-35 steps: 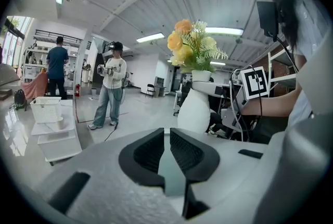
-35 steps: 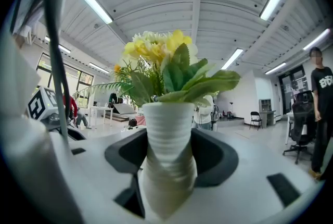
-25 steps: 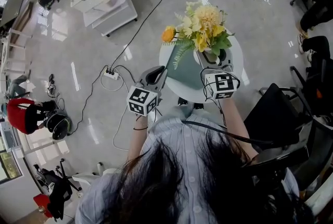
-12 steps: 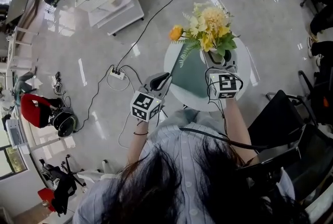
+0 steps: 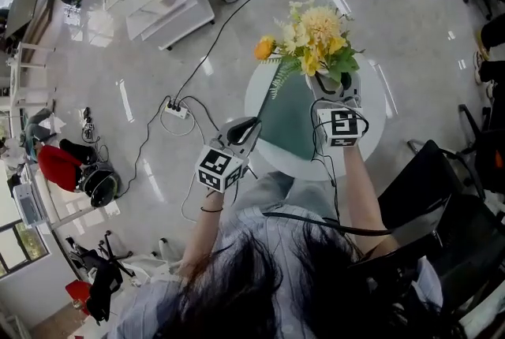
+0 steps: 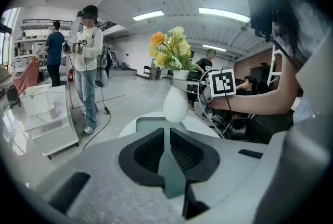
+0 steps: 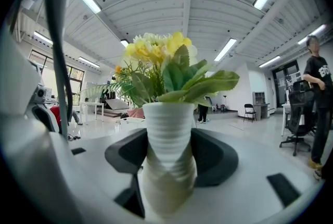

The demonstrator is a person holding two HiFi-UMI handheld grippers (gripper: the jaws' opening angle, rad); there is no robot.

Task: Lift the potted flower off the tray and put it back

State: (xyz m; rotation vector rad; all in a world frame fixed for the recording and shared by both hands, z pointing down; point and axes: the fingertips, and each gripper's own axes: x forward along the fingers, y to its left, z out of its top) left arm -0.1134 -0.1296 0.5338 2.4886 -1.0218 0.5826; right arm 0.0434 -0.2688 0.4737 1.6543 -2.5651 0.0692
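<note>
You've lowered the white ribbed vase of yellow flowers [image 7: 167,139] toward the dark green tray [image 5: 288,121]. Your right tool [image 7: 169,158] clamps it, held level. Your left tool [image 6: 167,140] is closed and empty, tilted downward.

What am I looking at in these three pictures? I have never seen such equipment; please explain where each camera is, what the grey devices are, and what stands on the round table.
No robot: a person holds a two-jaw gripper in each hand. The head view looks down from a camera on the person's head; each gripper view comes from a camera on that gripper. On the white table lies a green tray. The right gripper grips a white vase of yellow flowers over the tray; whether it touches the tray, I cannot tell. The left gripper is empty, its jaws nearly together.
</note>
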